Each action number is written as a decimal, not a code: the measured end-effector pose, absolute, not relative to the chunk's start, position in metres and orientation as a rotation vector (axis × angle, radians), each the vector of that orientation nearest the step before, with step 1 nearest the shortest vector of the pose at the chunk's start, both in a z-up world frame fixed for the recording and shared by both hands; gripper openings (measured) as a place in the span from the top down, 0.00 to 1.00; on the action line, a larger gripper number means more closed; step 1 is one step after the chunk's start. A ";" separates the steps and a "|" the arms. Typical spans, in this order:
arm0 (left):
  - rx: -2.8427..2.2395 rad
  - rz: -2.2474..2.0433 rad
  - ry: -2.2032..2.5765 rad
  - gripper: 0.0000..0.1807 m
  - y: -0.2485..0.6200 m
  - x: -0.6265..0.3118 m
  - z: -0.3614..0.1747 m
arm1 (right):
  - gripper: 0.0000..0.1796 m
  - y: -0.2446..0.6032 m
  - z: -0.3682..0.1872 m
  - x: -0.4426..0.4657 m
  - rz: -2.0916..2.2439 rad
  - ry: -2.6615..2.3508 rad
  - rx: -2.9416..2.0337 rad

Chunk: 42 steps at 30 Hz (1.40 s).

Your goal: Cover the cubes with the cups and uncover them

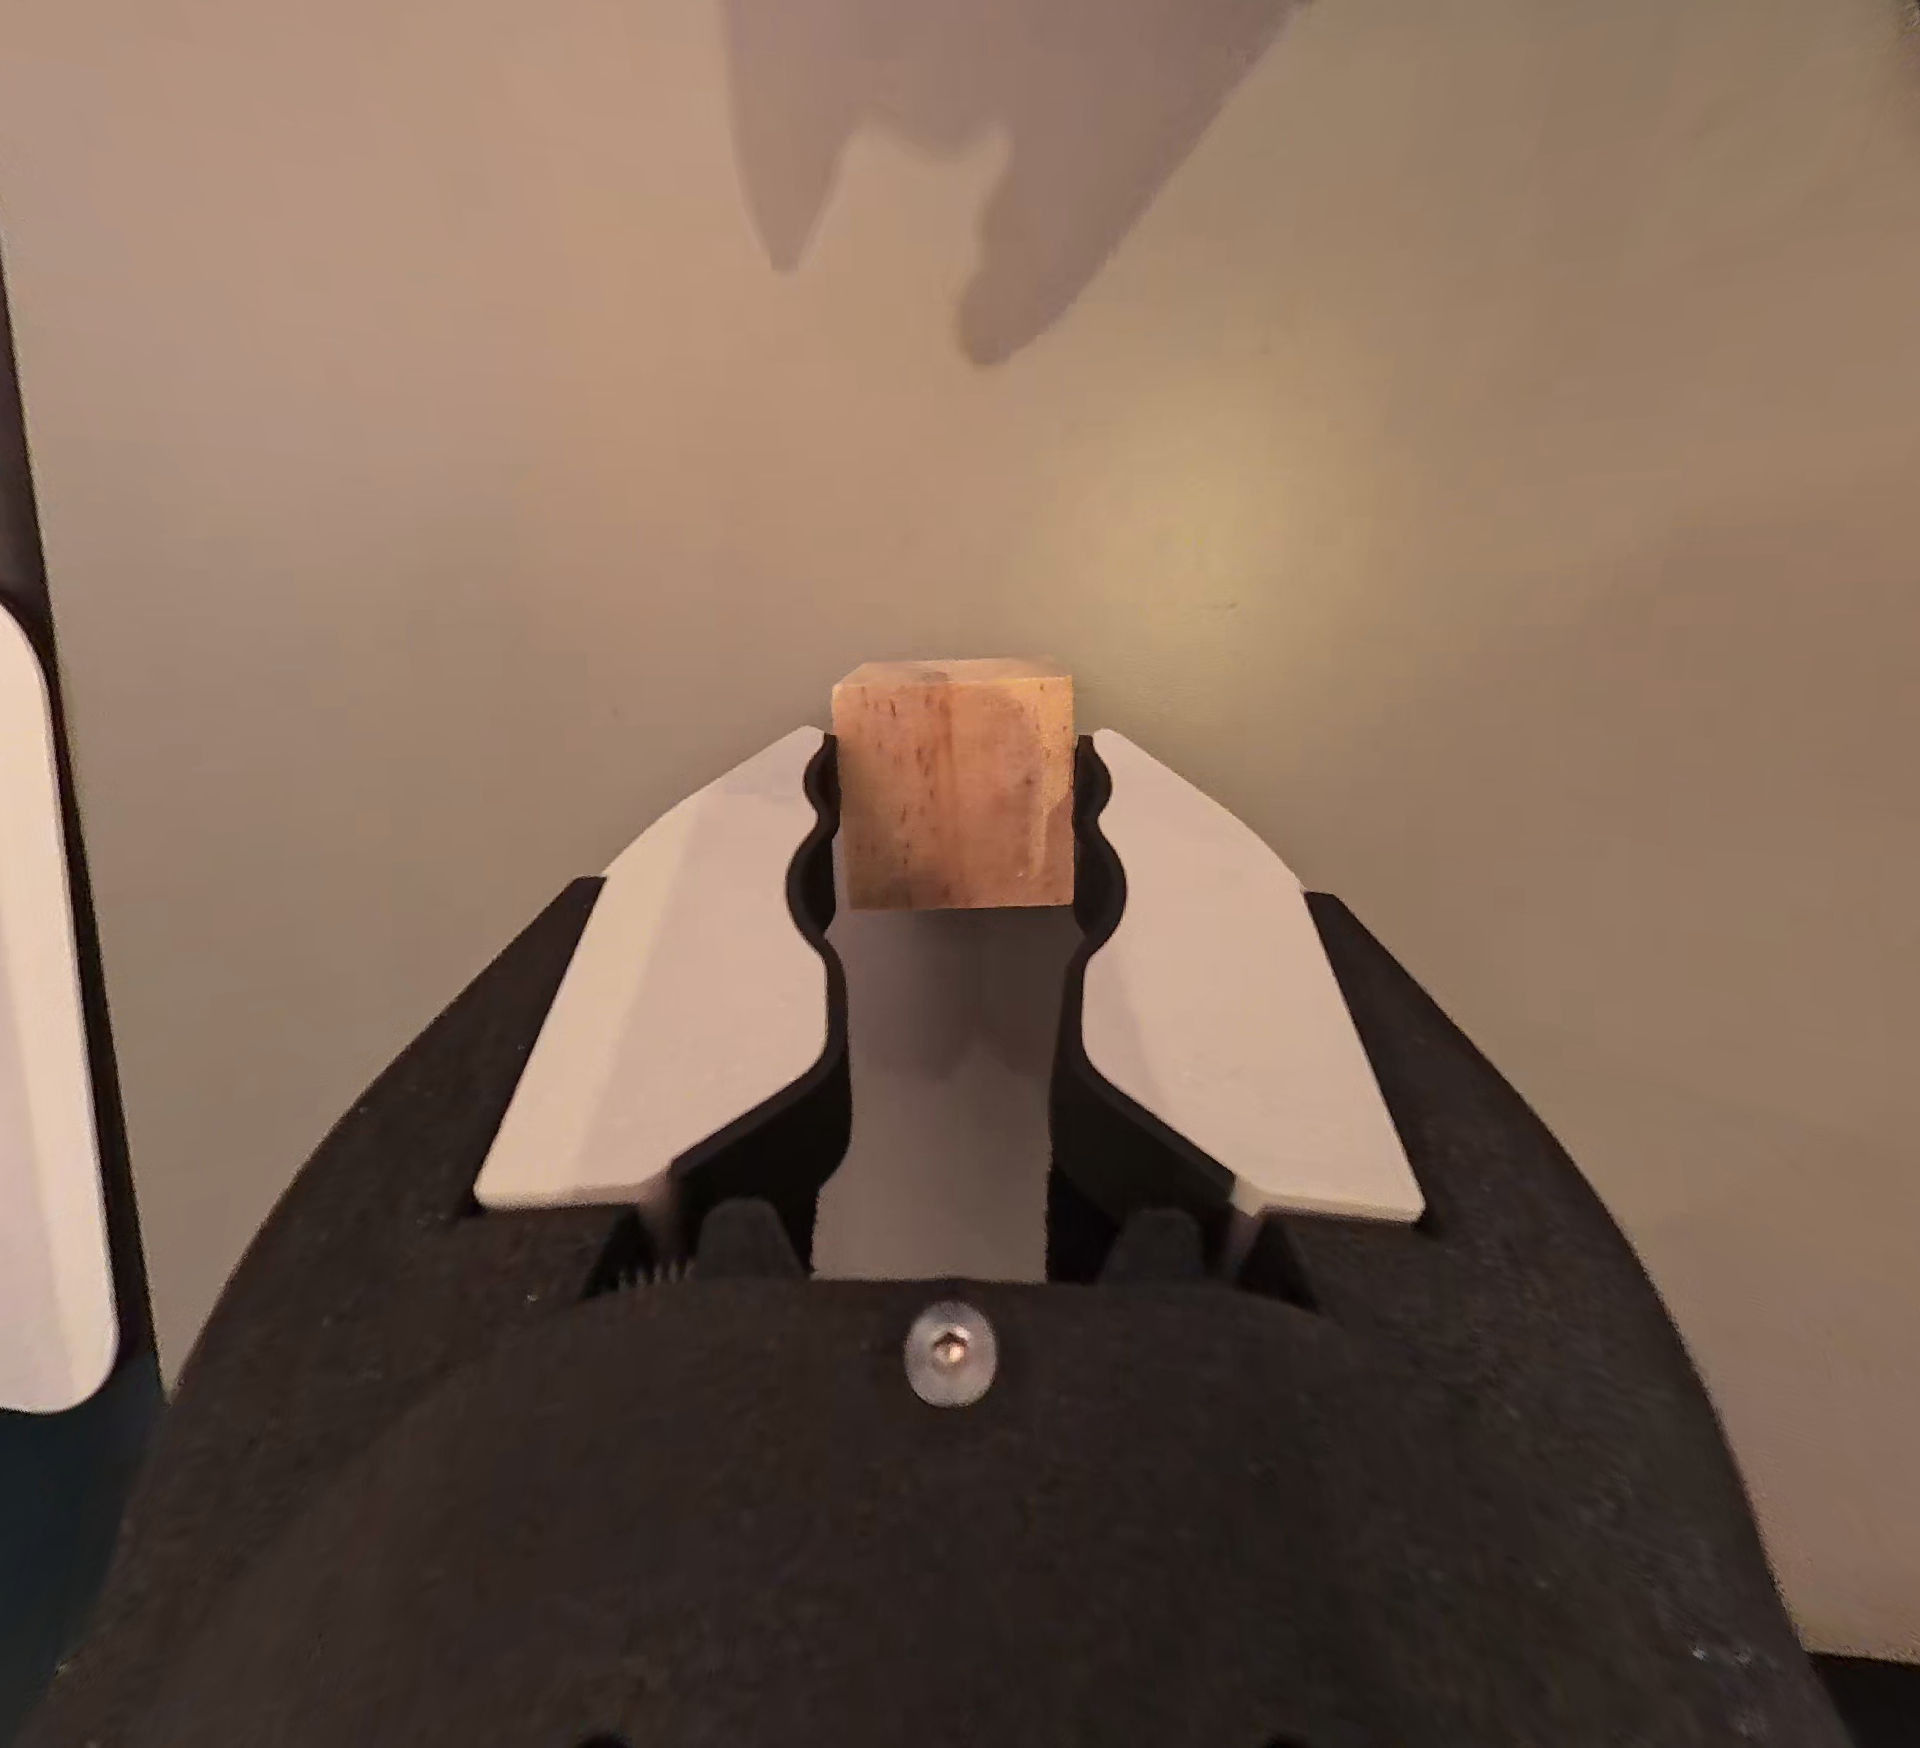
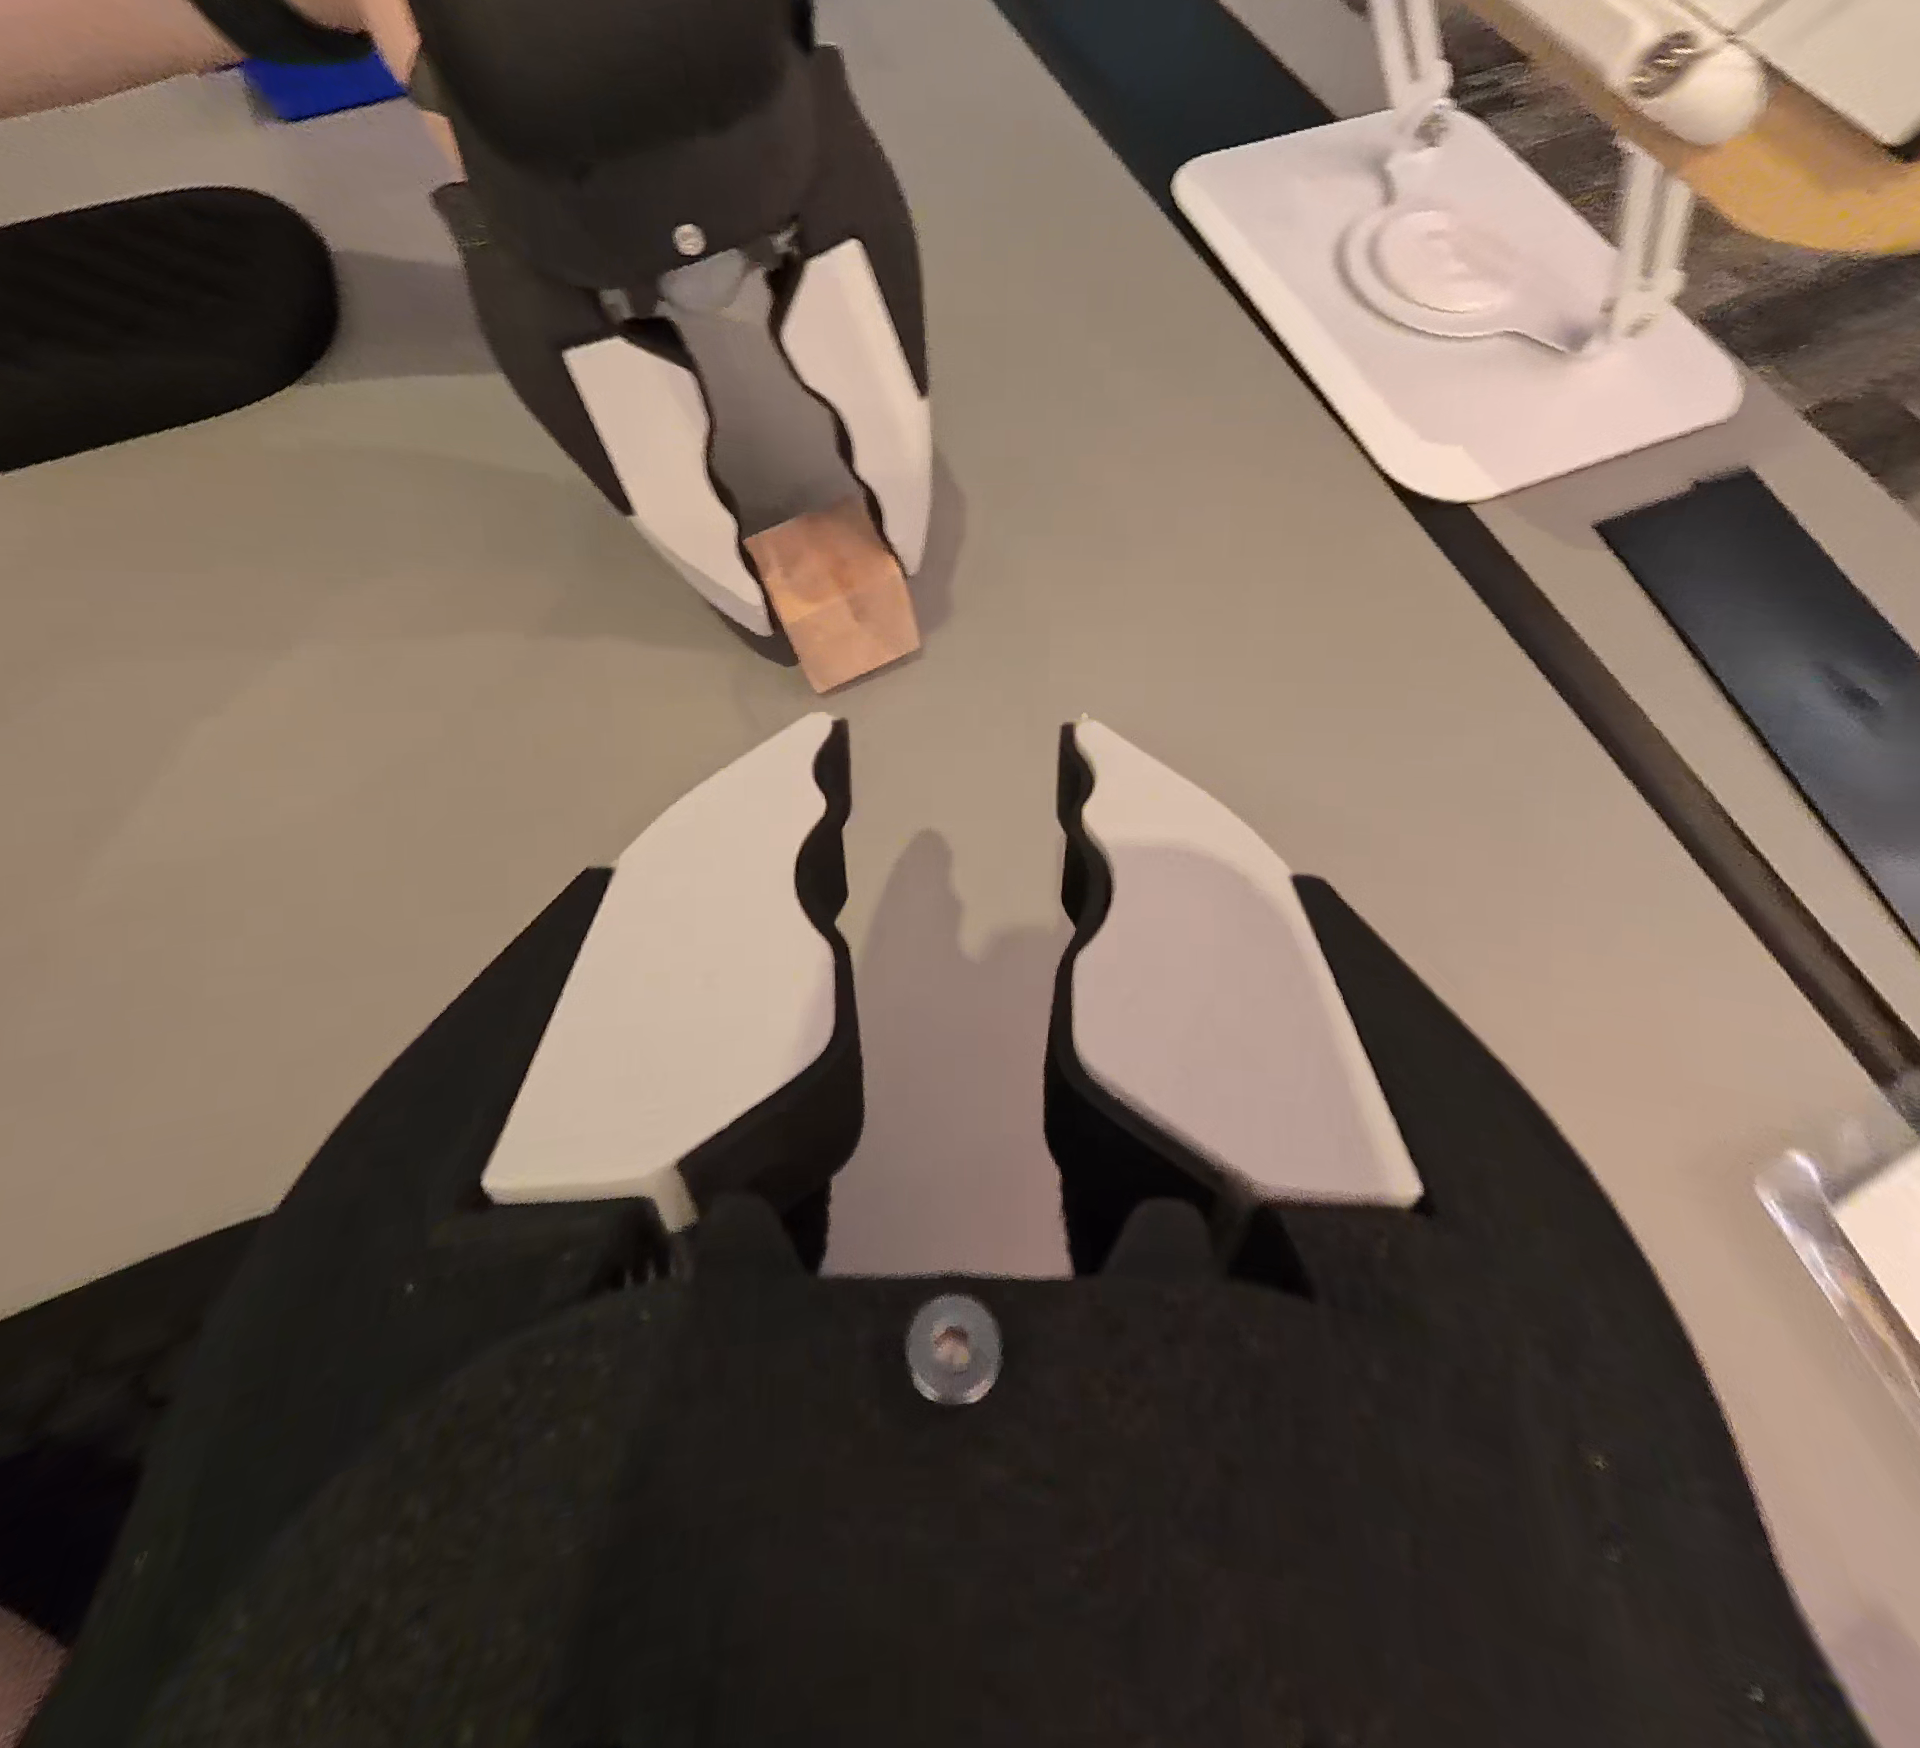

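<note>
Cube count is one: a single wooden cube [image 1: 954, 789] shows in both views, and no cup is visible in either. Largest of all is the grey tabletop [image 2: 1195, 555], one surface with a dark strip running along its far edge. On it, toward the right in the right wrist view, stands one white stand base [image 2: 1455, 296] with thin white legs rising from it; beside that lie two dark flat rectangular patches [image 2: 1174, 46], one beyond the base and one nearer. One black padded object [image 2: 145, 316] lies at the left edge, and a bit of blue shows behind the left gripper.

Two grippers are present. The left gripper [image 1: 956, 742] has its jaws closed on the cube, the black wavy pads touching its left and right faces. From the right wrist view, the left gripper [image 2: 831, 592] points downward with its tips at the tabletop; whether the cube touches the surface cannot be told. The right gripper [image 2: 954, 727] hovers just short of the cube, its jaws parted and holding nothing, with only tabletop between them.

The cube has no long axis; its faces are near equal. In the left wrist view one flat face looks toward the camera with the wood grain running up and down; in the right wrist view the cube [image 2: 847, 623] sits turned, one corner toward the right gripper.
</note>
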<state>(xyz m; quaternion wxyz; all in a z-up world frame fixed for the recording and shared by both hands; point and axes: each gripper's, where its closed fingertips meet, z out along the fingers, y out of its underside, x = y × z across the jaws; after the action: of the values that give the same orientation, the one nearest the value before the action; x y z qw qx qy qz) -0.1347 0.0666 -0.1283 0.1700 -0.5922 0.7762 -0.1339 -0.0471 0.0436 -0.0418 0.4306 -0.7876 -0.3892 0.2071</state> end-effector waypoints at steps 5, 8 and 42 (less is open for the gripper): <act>-1.686 -0.453 2.230 0.76 0.064 -0.133 -0.133 | 0.77 0.034 -0.052 -0.077 0.602 -1.116 -1.963; -1.694 -0.484 2.187 0.67 0.067 -0.131 -0.127 | 0.75 0.034 -0.058 -0.089 0.614 -1.161 -1.958; -1.804 -0.243 1.029 0.72 0.043 -0.392 -0.036 | 0.74 0.078 -0.109 0.052 -0.042 0.053 -2.499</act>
<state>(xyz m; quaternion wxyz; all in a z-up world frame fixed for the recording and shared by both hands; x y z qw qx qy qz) -0.3918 0.0426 -0.0357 0.5015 -0.7464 0.4258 -0.1004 0.0518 0.0784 -0.1090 0.3153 -0.9487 0.0201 -0.0158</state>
